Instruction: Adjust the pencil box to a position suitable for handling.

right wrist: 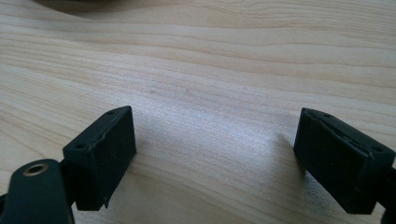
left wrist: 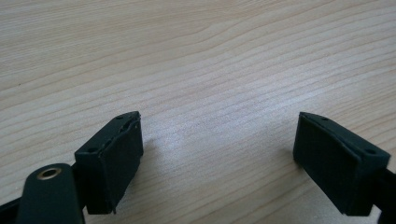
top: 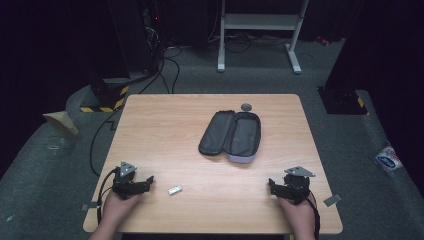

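Observation:
An open grey zip case [top: 231, 135] lies flat on the wooden table [top: 165, 130], right of its middle. A small grey round thing [top: 246, 106] sits just beyond the case near the far edge. A small white block [top: 175, 189] lies near the front, a little right of my left gripper [top: 145, 182]. That gripper rests low at the front left, held by a hand, its jaws wide apart over bare wood [left wrist: 219, 140]. At the front right my right gripper [top: 274, 186] stands open too, with nothing between its pads [right wrist: 215, 144].
Beyond the table stand a white metal frame [top: 260, 30] and dark equipment with cables [top: 150, 45] on grey carpet. A yellow-black striped base [top: 105, 100] sits at the far left corner. A white packet [top: 387, 159] lies on the floor at the right.

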A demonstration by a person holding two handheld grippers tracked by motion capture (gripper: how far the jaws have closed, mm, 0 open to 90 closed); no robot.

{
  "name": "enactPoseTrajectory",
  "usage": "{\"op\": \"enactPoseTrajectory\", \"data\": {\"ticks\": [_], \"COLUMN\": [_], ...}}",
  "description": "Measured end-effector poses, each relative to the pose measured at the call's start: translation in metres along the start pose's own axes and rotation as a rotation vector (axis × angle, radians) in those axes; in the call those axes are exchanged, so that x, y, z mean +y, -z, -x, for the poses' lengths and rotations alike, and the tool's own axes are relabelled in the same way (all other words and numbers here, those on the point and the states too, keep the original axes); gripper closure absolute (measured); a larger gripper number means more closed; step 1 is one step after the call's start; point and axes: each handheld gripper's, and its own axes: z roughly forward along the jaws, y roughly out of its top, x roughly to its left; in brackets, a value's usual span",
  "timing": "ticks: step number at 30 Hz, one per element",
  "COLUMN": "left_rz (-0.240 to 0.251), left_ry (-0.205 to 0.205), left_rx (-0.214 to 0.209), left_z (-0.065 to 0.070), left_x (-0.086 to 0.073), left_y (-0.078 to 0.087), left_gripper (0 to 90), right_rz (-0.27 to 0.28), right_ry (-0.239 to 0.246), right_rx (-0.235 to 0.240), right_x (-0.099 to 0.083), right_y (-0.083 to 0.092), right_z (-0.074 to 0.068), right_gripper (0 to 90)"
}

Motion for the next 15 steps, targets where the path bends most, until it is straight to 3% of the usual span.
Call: {"op": "enactPoseTrajectory", "data": {"ticks": [12,15], "left_rz": [-0.001,-0.001], "left_ry": [-0.003,0.006], "left_rx": [0.001,0.005], "left_z": [-0.0002,0.0007], "left_x": [0.0001,0.0001], "left_y": [0.0001,0.0001], "left_gripper": [16.2,16.2], "right_rz": [0.002,0.01], "right_ry": [-0.002,-0.005], "right_rx": [-0.001,0.006], "right_x": [-0.0003,0.0], "right_y": [0.0005,0.0015], "right_z": [0.0001,0.0014], "right_gripper": [14.0,18.0]}}
